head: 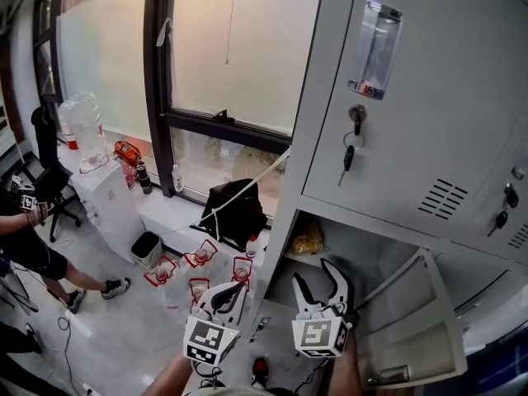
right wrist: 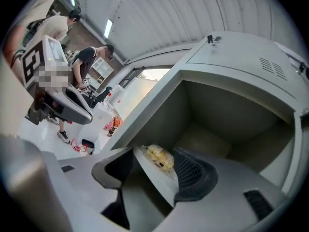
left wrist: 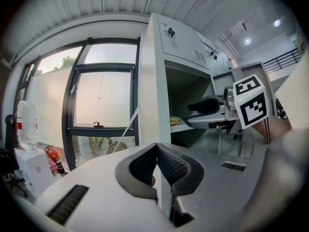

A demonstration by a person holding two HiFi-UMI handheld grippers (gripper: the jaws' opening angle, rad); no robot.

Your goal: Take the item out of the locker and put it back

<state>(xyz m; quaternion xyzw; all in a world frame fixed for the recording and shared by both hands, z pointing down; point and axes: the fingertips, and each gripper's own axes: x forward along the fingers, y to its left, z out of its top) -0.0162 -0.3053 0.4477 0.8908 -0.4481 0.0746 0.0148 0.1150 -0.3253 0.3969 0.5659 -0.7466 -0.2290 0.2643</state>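
Yellow wrapped item on the shelf of an open locker, right tongs aimed at it.
The item lies on the shelf inside the lower compartment, untouched. The right tongs stand apart and empty at the opening, the item showing between the jaws. A good reach likely goes straight in above the shelf edge, closing gently on the soft-looking wrapping. The left tongs are pressed together, empty, beside the locker's outer wall.

Head view: from above, steeply down onto locker front. Right gripper view: close, into open compartment. Left gripper view: faces window. All three share the compartment.
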